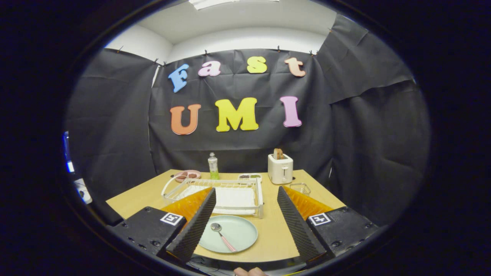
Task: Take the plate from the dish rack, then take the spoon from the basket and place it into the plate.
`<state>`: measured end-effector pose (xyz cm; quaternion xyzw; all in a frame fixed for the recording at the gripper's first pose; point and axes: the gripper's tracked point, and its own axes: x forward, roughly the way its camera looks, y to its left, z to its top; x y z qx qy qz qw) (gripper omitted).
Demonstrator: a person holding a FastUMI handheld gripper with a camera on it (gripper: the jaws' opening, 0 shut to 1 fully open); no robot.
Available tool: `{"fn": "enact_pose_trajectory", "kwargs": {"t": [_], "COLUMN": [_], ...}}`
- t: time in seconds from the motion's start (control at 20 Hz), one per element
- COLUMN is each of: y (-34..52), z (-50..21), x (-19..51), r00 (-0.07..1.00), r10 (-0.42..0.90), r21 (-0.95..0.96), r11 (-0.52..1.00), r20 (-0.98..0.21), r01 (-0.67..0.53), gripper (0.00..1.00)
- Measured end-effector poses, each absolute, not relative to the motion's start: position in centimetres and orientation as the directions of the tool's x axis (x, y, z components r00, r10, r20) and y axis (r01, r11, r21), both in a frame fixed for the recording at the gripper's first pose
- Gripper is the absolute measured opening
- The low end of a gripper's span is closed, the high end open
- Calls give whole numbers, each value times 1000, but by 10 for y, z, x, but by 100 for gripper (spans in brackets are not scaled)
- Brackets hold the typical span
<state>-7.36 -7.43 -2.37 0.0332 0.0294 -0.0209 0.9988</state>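
- Gripper: fingers spread wide apart, holding nothing and touching nothing; it hangs above the near part of the worktop.
- Plate: pale green, flat on the worktop, just ahead of the fingers and nearer the left one, whose pad covers part of its rim.
- Spoon: lying in the plate, metal bowl toward the rack, pink handle pointing to the near edge.
- Dish rack: white, just beyond the plate.
- Basket: clear wire, beyond the right finger, beside the toaster.
- Bottle and a pink dish: at the far edge.
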Motion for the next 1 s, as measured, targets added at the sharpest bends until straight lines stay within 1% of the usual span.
{"fn": "enact_pose_trajectory", "kwargs": {"t": [0.2,0.45,0.8,1.0], "y": [-73,-68,-64,-59], "z": [-9,2,-12,-16], "x": [-96,-117,-108,-101], "r00": [999,1000,999,999], "r10": [-17,-19,-9,15], "r21": [54,-38,-56,-25], "r11": [998,999,998,1000], "r20": [-29,0,-37,-36], "r01": [18,19,7,-15], "gripper": [100,100,100,100]}}
